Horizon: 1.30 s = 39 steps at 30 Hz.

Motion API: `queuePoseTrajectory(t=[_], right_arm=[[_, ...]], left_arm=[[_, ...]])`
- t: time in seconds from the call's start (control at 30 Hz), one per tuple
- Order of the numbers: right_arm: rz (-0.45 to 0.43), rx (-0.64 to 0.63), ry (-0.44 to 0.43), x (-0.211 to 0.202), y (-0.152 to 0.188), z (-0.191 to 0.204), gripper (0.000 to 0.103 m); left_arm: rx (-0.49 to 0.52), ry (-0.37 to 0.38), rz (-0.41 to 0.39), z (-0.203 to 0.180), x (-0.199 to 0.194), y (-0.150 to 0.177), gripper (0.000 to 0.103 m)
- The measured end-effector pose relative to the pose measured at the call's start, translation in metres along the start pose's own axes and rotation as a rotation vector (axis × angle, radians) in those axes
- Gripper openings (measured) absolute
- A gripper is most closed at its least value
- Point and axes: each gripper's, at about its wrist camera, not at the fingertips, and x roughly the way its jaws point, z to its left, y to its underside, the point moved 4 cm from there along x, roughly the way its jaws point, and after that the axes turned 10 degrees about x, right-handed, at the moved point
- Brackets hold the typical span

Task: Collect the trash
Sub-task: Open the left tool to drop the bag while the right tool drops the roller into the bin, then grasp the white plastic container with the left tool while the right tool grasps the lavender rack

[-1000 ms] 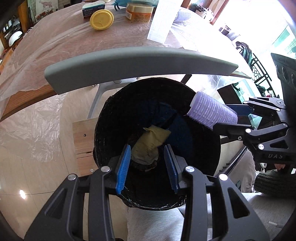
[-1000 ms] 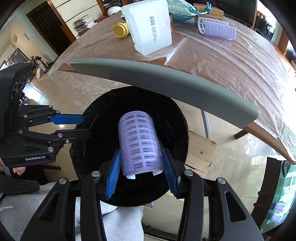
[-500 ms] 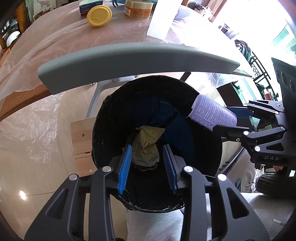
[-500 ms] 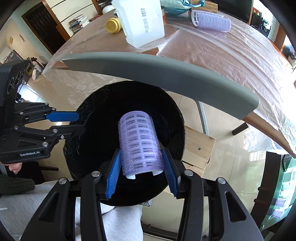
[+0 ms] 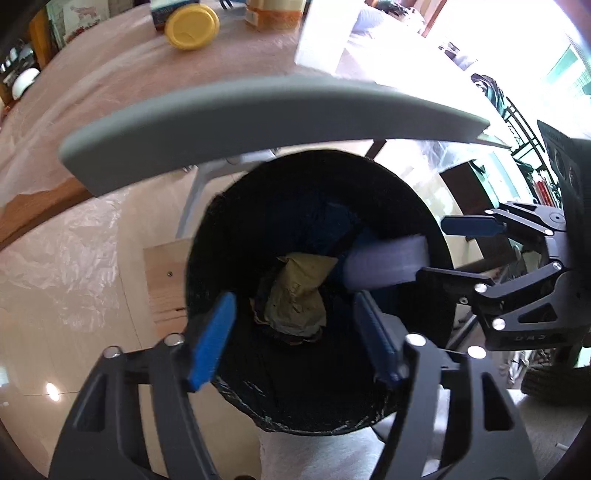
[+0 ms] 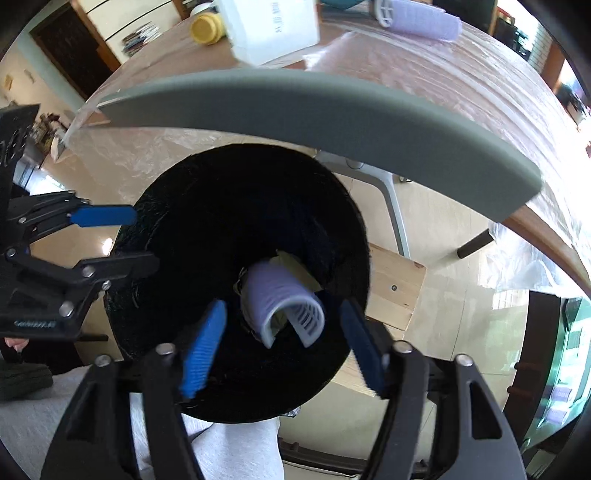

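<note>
Two hand-held grippers, both over the mouth of a black waste bin (image 6: pixel 236 177) beside a plastic-covered wooden table (image 6: pixel 461 74).

Right gripper (image 6: pixel 284 339): released, blue-padded jaws spread and just been opening, nothing pressed between them. Purple hair roller (image 6: pixel 284 299) loose inside the bin, free of both pads, lying at the centre of the dark interior, open end toward the camera. In the left wrist view, same roller (image 5: pixel 388 264) a pale blurred streak at about 3 o'clock of the bin's opening, just inside the rim.

Left gripper (image 5: pixel 295 328): likewise let go, jaws apart and just been opening, no contact with anything. Crumpled yellowish paper (image 5: pixel 299 295) down in the bin, seen between the spread pads but well below them, resting on dark contents at the bottom.

Bin (image 5: pixel 413 199) standing on a tiled floor, a light wooden block (image 6: pixel 399 291) behind it at about 3 o'clock in the right wrist view. Grey curved chair back (image 6: pixel 314 107) arching across at 12 o'clock above the bin.

On the table at 12 o'clock: a yellow lid (image 5: pixel 192 27), a white plastic container (image 6: pixel 273 29), a second purple roller (image 6: pixel 421 18) lying on its side.

Grey trouser legs (image 6: pixel 229 450) at 6 o'clock below the bin.
</note>
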Motion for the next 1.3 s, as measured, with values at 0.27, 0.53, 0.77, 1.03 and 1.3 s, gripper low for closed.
queuePoseTrajectory(t=[0.27, 0.53, 0.77, 1.03, 1.3], right_arm=[[-0.048, 0.007, 0.009, -0.020, 0.004, -0.006, 0.084], [-0.210, -0.019, 0.034, -0.071, 0.001, -0.007, 0.094], [-0.464, 0.003, 0.089, -0.135, -0.019, -0.017, 0.099], [-0.554, 0.090, 0.163, -0.150, -0.075, -0.045, 0.099], [-0.537, 0.075, 0.189, -0.128, -0.131, -0.057, 0.099]], left_arm=[[0.012, -0.044, -0.015, 0.003, -0.010, 0.001, 0.087], [-0.022, -0.064, -0.081, 0.007, -0.038, -0.005, 0.091], [-0.052, -0.107, -0.258, 0.011, -0.087, -0.028, 0.099], [-0.023, -0.103, -0.359, 0.008, -0.100, -0.077, 0.101], [0.108, -0.092, -0.339, -0.012, -0.073, -0.110, 0.101]])
